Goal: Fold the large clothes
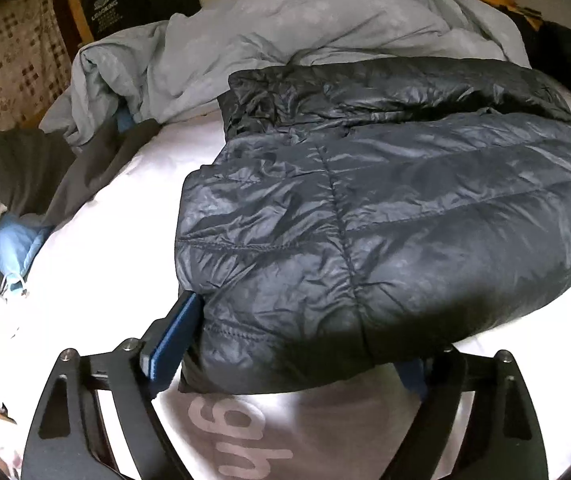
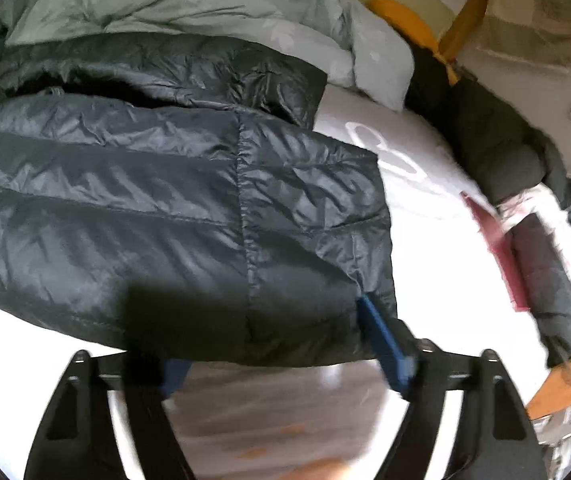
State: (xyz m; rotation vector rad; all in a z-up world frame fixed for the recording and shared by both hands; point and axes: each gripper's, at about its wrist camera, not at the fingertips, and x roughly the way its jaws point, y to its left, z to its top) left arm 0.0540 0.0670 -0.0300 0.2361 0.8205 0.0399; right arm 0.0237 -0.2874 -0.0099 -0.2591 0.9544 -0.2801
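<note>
A dark, shiny quilted puffer jacket [image 1: 385, 200] lies folded on the white bed sheet [image 1: 117, 248]; the right wrist view shows the jacket [image 2: 145, 200] from its other near corner. My left gripper [image 1: 297, 332] straddles the jacket's near-left corner with its jaws wide. Its left blue pad [image 1: 173, 340] rests beside the jacket's edge, and the other pad is mostly hidden under the fabric. My right gripper [image 2: 269, 332] straddles the near-right corner. Its right blue pad [image 2: 385, 344] sits at the jacket's edge, and the left one is in shadow under the jacket.
A crumpled grey-blue duvet [image 1: 285, 28] is heaped behind the jacket. A grey garment [image 1: 25, 168] and a light blue cloth [image 1: 17, 240] lie at the left. Dark clothes [image 2: 497, 140] and a stack [image 2: 537, 256] sit at the right, by a wooden frame [image 2: 465, 12]. The sheet carries grey lettering [image 1: 237, 428].
</note>
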